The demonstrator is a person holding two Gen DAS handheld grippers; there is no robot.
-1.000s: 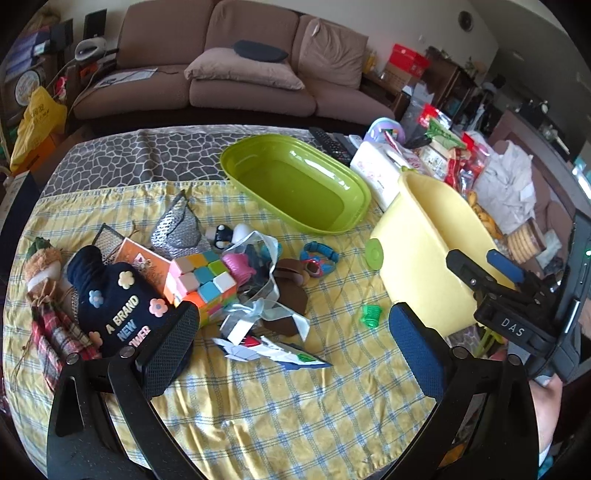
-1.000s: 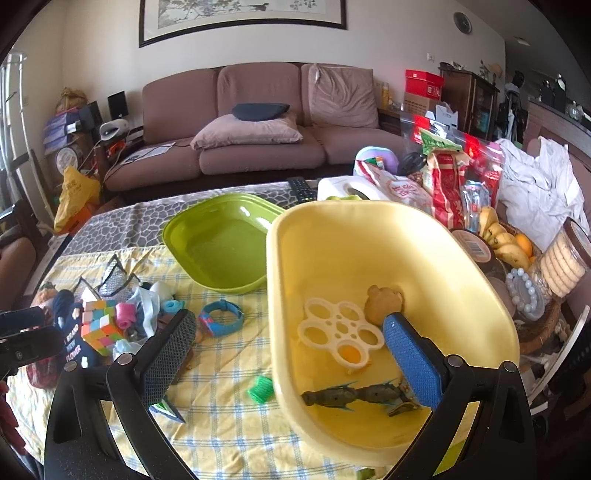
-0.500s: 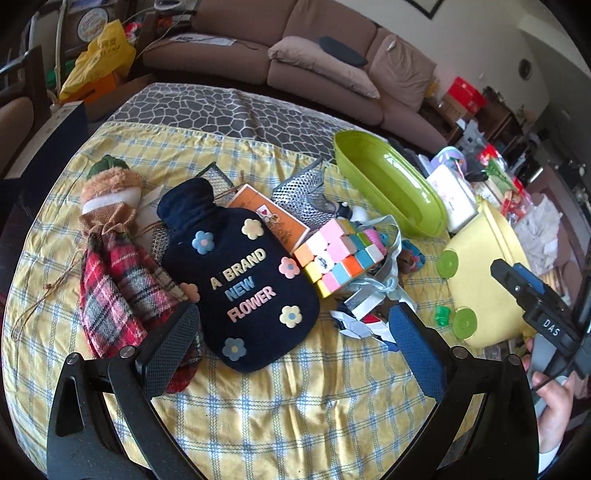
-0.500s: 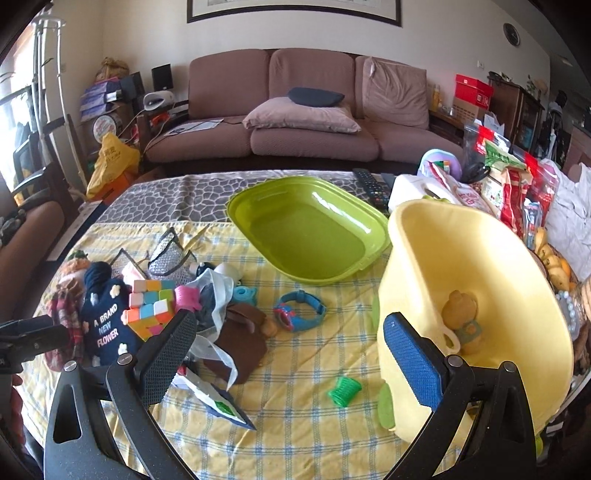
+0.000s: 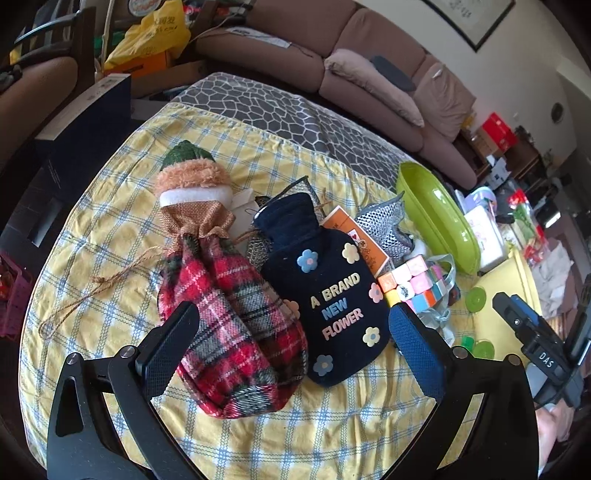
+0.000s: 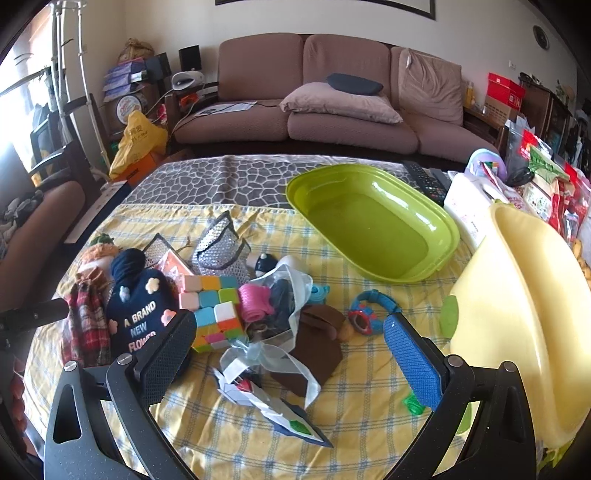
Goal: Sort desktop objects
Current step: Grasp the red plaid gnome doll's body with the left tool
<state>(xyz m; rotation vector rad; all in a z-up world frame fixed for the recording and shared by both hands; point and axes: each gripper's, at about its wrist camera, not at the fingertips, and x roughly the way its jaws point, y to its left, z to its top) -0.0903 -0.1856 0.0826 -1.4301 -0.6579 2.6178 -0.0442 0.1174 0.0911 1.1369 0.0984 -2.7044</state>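
Left wrist view: the left tongs (image 5: pixel 293 334), spread wide and empty, are held over a soft plaid pouch (image 5: pixel 231 325) near the counter's left edge, best pinched mid-body.

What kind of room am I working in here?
Most likely a home living room: a brown sofa with cushions stands behind the table, a framed picture hangs on the wall, and household clutter is piled around.
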